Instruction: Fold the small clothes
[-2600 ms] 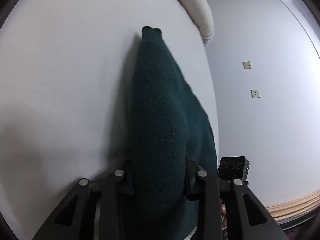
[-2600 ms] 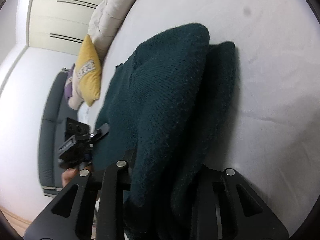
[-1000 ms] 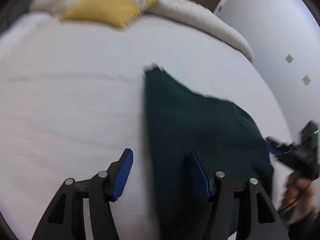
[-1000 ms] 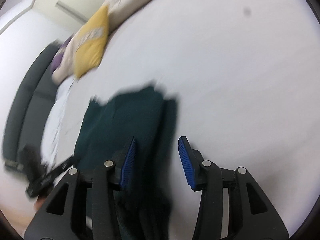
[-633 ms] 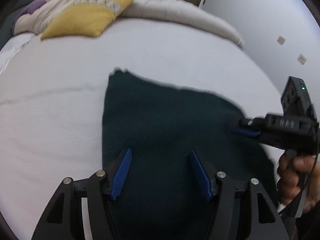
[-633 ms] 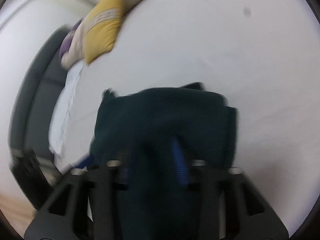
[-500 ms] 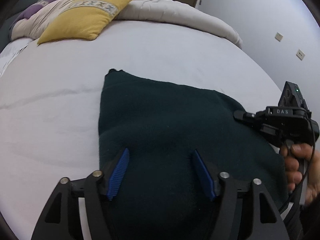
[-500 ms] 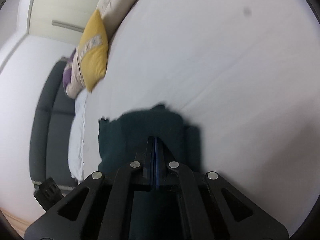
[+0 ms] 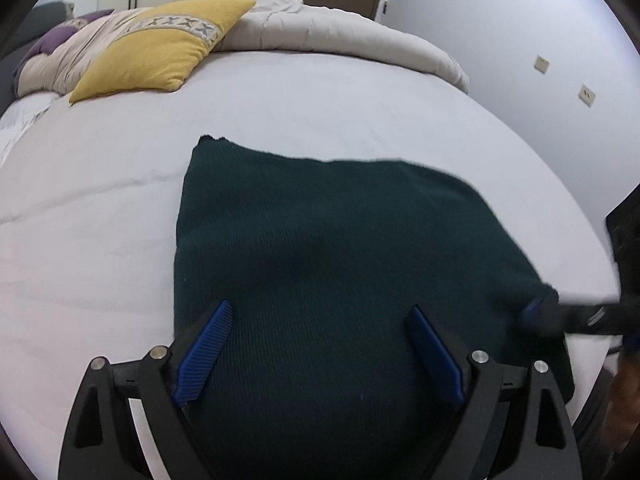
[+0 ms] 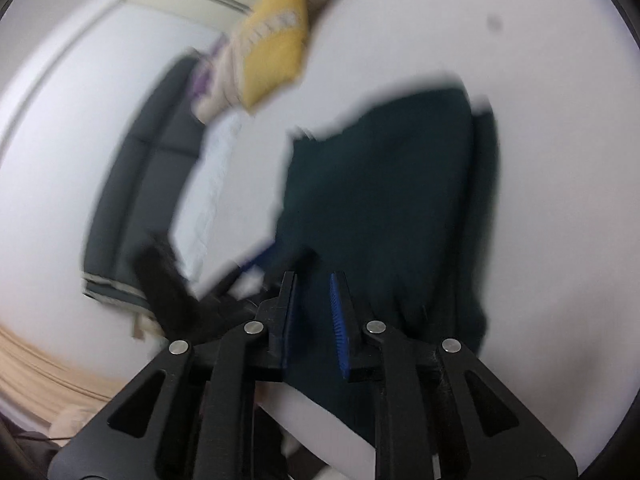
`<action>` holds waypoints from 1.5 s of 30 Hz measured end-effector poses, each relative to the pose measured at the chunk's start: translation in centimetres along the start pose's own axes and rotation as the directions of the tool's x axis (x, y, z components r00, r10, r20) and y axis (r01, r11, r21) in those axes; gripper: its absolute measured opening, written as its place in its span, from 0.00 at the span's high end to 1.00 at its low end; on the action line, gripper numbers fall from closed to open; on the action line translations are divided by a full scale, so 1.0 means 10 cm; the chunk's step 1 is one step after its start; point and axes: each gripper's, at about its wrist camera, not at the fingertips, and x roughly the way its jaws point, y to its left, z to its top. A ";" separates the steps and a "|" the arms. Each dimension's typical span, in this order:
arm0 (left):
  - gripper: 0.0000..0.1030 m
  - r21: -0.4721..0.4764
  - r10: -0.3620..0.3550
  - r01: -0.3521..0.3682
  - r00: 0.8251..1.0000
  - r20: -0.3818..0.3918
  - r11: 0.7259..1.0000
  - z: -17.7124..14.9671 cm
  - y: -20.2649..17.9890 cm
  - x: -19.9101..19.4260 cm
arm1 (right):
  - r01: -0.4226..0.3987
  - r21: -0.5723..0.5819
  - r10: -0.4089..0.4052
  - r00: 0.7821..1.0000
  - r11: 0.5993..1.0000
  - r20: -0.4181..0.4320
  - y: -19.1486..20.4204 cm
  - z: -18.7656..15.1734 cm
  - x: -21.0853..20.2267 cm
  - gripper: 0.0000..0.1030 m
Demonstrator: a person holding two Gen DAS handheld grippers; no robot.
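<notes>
A dark green knitted sweater (image 9: pixel 340 264) lies folded flat on the white bed (image 9: pixel 100 220). My left gripper (image 9: pixel 320 344) is open just above its near edge, with the cloth showing between the blue pads and nothing pinched. In the left wrist view my right gripper (image 9: pixel 536 314) touches the sweater's right edge. In the blurred right wrist view the sweater (image 10: pixel 384 200) lies ahead, and the right gripper (image 10: pixel 314 312) has its blue pads a little apart with nothing between them. The left gripper (image 10: pixel 192 296) shows there at the lower left.
A yellow pillow (image 9: pixel 156 52) and a cream duvet (image 9: pixel 340 36) lie at the head of the bed. A wall with two sockets (image 9: pixel 586 94) is on the right. A dark sofa (image 10: pixel 132 184) stands beyond the bed. The bed edge is close on the right.
Both grippers have let go of the sweater, which now lies flat on the bed. The right gripper was shut half a second ago and has opened slightly while swinging fast. The left stays open.
</notes>
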 end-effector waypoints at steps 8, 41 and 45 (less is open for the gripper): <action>0.13 -0.034 -0.048 0.049 0.998 0.032 0.998 -0.19 0.02 -0.26 | -0.016 0.099 0.008 0.997 0.995 0.078 -0.53 -0.45 -0.19 1.00; 0.00 -0.092 0.389 -0.378 0.888 0.243 0.921 -0.50 -0.17 -1.74 | 0.665 -0.205 -0.432 0.656 0.718 0.618 2.02 -1.36 -1.48 0.00; 0.00 -0.107 0.357 -0.344 0.922 0.150 0.933 -0.65 -0.09 -1.41 | 0.699 -0.161 -0.564 0.672 0.696 0.480 1.67 -1.26 -1.01 0.00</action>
